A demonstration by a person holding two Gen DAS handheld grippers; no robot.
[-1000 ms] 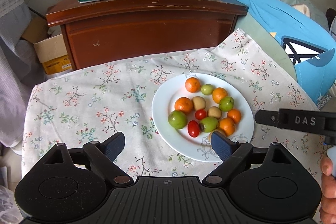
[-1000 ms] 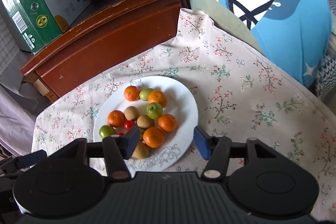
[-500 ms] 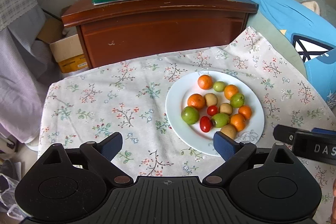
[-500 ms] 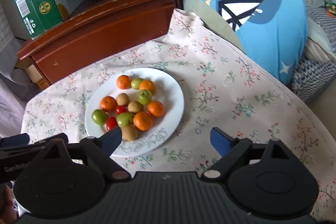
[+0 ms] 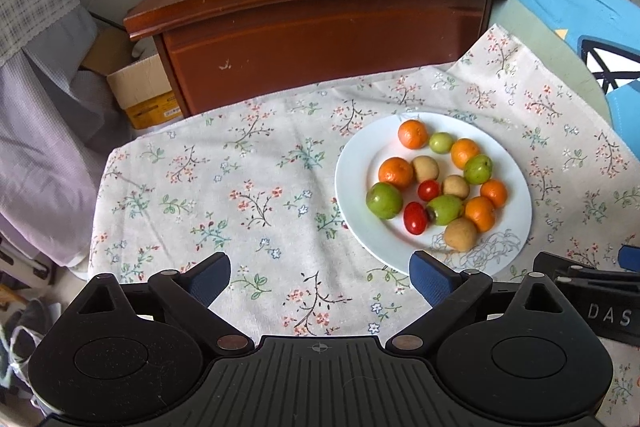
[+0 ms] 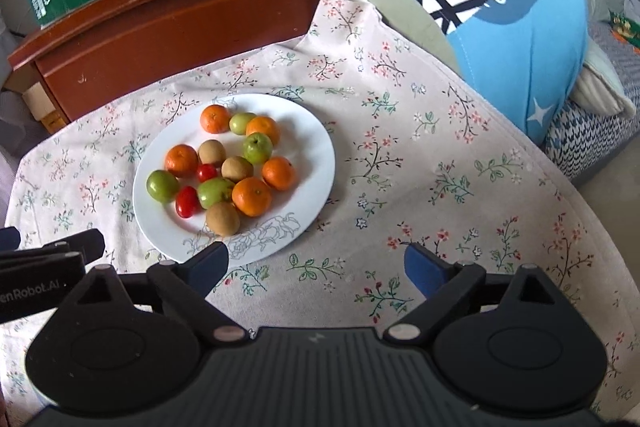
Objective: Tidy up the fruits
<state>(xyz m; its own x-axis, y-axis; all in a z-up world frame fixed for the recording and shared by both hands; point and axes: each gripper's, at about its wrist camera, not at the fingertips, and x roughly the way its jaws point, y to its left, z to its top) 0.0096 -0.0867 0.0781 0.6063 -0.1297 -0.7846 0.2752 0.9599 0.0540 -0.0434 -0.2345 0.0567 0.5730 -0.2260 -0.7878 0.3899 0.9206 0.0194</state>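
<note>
Fruits (image 5: 438, 183) lie piled on the white plate (image 5: 516, 187) on the cloth-covered desk (image 5: 240, 187). Left tool (image 5: 320, 277) and right tool (image 6: 316, 267) both opening, nothing between them. Right tool's near finger overlaps the plate rim.

A table covered by a floral tablecloth (image 5: 248, 187) carries a white plate (image 5: 352, 163) on its right half. The cloth's far right corner rides up against the bedding; its left half is bare.

Glossy white plate (image 5: 516, 187), printed cloth (image 5: 240, 187), scuffed varnished wood cabinet (image 5: 320, 39)
</note>
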